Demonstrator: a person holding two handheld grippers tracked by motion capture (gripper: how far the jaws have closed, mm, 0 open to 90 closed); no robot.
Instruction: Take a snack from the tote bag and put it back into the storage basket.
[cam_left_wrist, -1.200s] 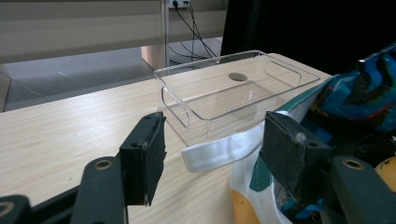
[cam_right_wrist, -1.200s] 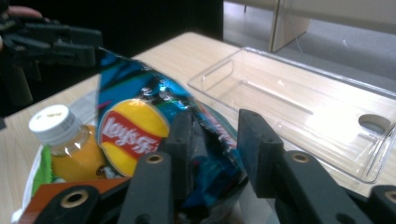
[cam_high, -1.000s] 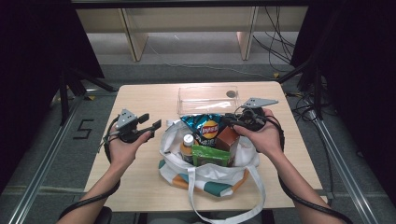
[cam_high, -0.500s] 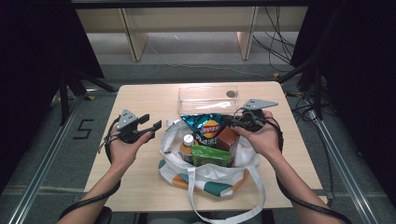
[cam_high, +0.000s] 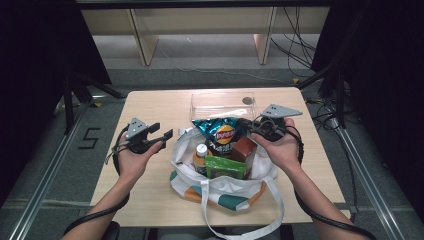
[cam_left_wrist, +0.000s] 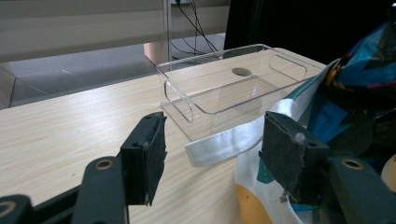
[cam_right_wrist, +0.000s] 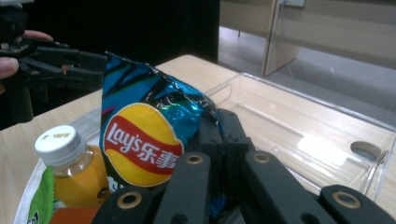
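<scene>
A blue Lay's chip bag (cam_high: 222, 132) stands in an open white tote bag (cam_high: 220, 192) at the table's middle. My right gripper (cam_high: 246, 125) comes from the right and is shut on the chip bag's (cam_right_wrist: 140, 135) upper right edge, the foil pinched between the jaws of the right gripper (cam_right_wrist: 219, 126). My left gripper (cam_high: 162, 132) hovers just left of the tote, open and holding nothing. In the left gripper view, the left gripper (cam_left_wrist: 217, 154) has the tote's white strap (cam_left_wrist: 224, 144) lying on the table beyond its pads.
The tote also holds an orange-drink bottle (cam_high: 201, 155) with a white cap, a green packet (cam_high: 225, 167) and a brown box (cam_high: 244, 149). An empty clear plastic tray (cam_high: 222, 102) sits behind the tote near the table's far edge. Cables trail off both grippers.
The right gripper's jaws have drawn together on the chip bag's edge. The left hand and the tote have kept still.
</scene>
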